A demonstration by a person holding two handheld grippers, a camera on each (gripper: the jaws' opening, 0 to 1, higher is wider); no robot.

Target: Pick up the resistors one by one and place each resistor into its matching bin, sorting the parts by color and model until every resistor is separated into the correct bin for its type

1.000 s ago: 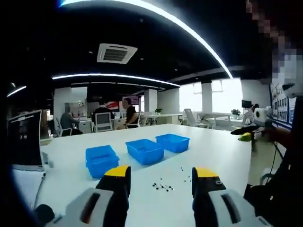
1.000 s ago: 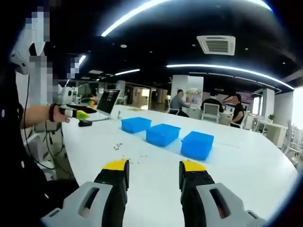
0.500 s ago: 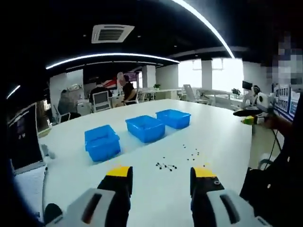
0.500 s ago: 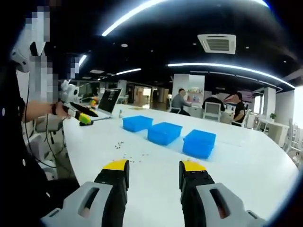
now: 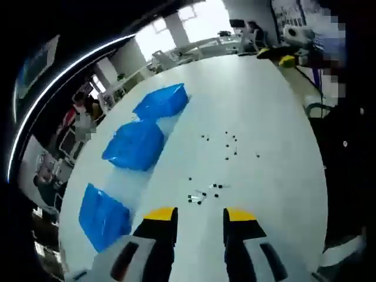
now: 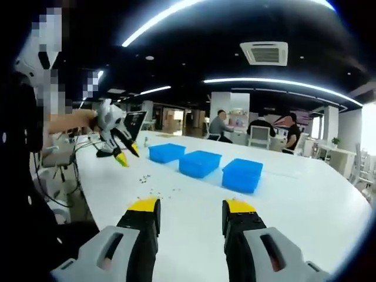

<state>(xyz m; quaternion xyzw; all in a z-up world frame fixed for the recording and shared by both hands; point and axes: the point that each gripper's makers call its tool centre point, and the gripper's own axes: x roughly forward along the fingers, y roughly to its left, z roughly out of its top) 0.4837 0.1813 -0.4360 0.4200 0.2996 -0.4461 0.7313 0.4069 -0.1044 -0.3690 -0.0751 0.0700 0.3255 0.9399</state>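
Left hand-held gripper (image 5: 200, 212) released above scattered resistors (image 5: 202, 195); approach step; next, close on one.

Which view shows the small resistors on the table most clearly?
The left gripper view: it looks down on the resistors, so two loose clusters on the white table can be told apart. In the right gripper view, the same resistors are faint specks seen at a shallow angle.

a: what carries everything?
b: a white table (image 5: 276, 111).
a: and on it?
b: three blue bins (image 5: 135, 145) in a row, with small dark resistors (image 5: 205, 191) scattered beside them.
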